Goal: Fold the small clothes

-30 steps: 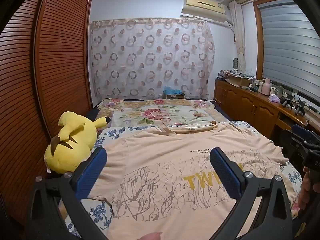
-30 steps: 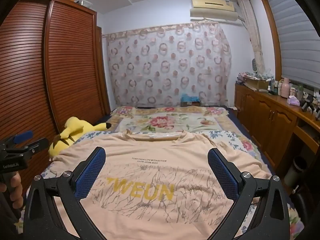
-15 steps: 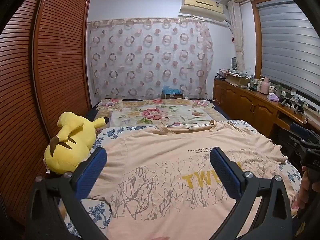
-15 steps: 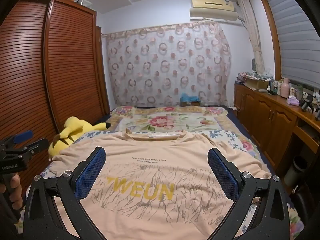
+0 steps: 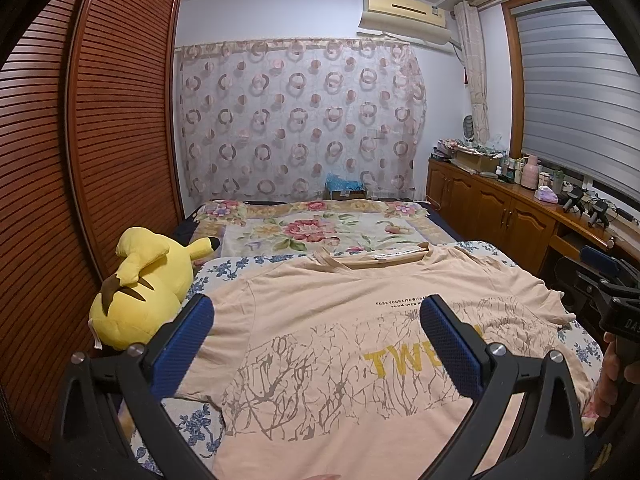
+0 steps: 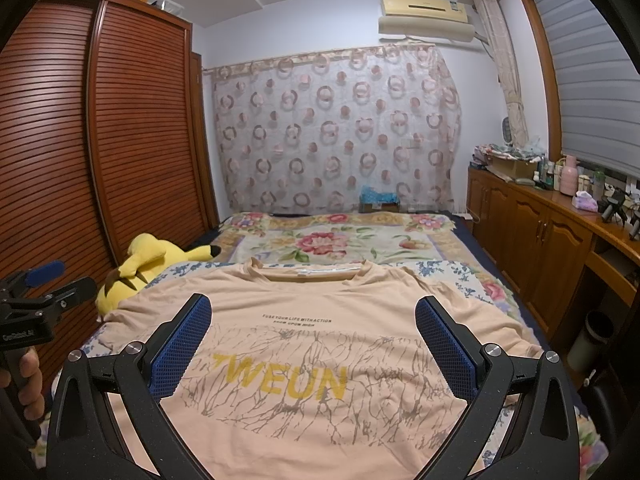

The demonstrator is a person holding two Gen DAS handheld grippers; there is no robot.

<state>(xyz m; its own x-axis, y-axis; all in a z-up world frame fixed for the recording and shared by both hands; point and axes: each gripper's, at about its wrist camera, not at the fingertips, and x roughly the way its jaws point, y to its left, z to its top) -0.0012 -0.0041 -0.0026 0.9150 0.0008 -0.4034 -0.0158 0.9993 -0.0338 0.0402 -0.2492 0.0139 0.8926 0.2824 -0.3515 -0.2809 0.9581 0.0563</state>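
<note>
On the bed (image 6: 460,276), the shirt (image 6: 320,300) is lying flat, unchanged; print reading "TWEUN". Left tool (image 5: 316,344) and right tool (image 6: 312,340) are hovering wide open, gripping nothing.

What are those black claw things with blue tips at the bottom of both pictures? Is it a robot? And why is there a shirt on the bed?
No robot here. A person holds two grabbing tools, one in each hand, and each tool has a small camera looking out along its two fingers. One picture comes from the left gripper, the other from the right gripper. The blue parts are soft pads. Both grippers are open and hold nothing. A peach T-shirt lies flat on the bed, front side up, waiting to be folded. A yellow plush toy lies beside it, near the wardrobe.
</note>
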